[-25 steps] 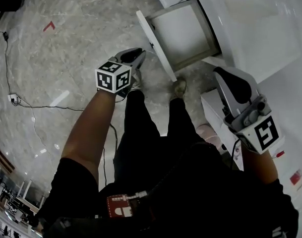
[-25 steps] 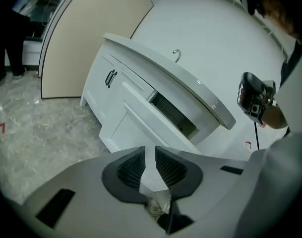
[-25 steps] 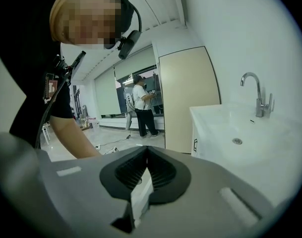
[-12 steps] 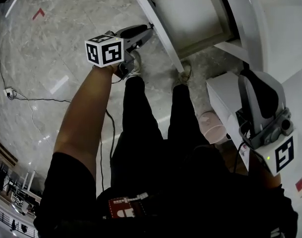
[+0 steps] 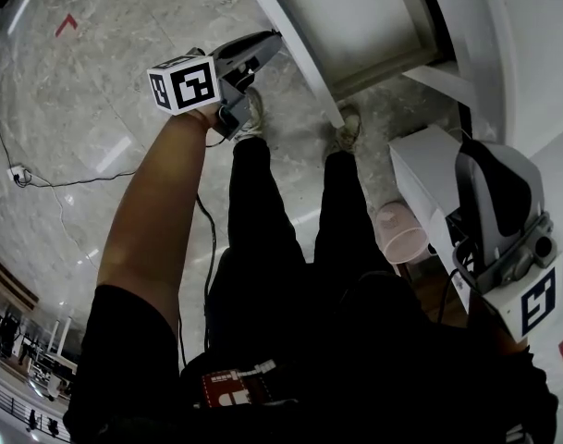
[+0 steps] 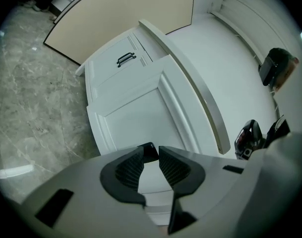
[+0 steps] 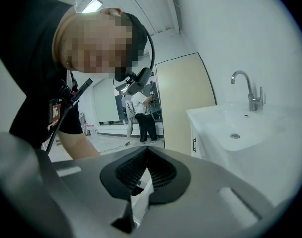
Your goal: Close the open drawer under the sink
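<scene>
Head view, room: grey marble floor [image 5: 96,91] lies beneath both grippers; a white vanity cabinet [image 5: 531,54] stands just beyond the right one.
Drawer: the white panelled open drawer [image 5: 355,12] is pulled out, directly ahead of the left gripper [image 5: 267,44].
Left gripper: its jaws are nearly together, pinching the drawer's small black handle [image 6: 148,151] at their tips.
Right gripper [image 7: 145,150]: jaws pressed together, holding nothing; a white basin sink [image 7: 235,128] sits to its right.
Arms: the bare left arm [image 5: 156,211] is stretched forward; the right gripper is held close to the body, well apart from the drawer.
</scene>
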Motion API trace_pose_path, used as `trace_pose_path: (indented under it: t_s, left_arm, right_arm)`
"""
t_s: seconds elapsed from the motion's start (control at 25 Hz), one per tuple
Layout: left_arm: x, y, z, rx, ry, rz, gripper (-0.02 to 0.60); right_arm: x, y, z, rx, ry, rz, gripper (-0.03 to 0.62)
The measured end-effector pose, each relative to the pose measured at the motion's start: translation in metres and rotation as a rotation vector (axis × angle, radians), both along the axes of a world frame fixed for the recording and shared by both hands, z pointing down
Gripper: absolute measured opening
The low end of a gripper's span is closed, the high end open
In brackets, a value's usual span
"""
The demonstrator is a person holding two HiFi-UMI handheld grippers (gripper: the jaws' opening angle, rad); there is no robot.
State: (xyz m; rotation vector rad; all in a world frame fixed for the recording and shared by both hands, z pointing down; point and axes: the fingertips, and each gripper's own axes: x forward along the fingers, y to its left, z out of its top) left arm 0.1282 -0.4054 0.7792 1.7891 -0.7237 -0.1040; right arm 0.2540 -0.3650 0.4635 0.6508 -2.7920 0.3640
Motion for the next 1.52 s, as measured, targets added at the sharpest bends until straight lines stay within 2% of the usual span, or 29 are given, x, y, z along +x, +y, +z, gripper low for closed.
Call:
trace_pose_path:
  t_s: [0.48,0.64,0.76,0.96,1.36,1.52]
  left_arm:
    - [0.007,-0.005,-0.001,-0.02,-0.017,0.027,0.086]
    - [0.007,-0.013,-0.005,0.002,-0.063,0.033,0.086]
    - [0.017,-0.014,-0.003,-0.006,-0.038,0.063,0.086]
    - [0.021,-0.025,-0.006,0.015,-0.077,0.071,0.087]
    - [0.04,-0.031,-0.003,-0.013,-0.048,0.112,0.087]
    - [0.043,-0.039,-0.004,-0.004,-0.07,0.112,0.087]
  right_arm:
    - [0.014,-0.005,-0.007,0.008,-0.013,0.039,0.002]
    - [0.018,-0.01,-0.013,0.017,-0.023,0.051,0.002]
    - [0.022,-0.013,-0.014,0.037,-0.017,0.051,0.002]
    - [0.03,-0.017,-0.013,0.03,-0.017,0.066,0.002]
    - [0.043,-0.023,-0.013,0.024,-0.026,0.086,0.002]
    - [0.047,-0.027,-0.013,0.025,-0.031,0.094,0.002]
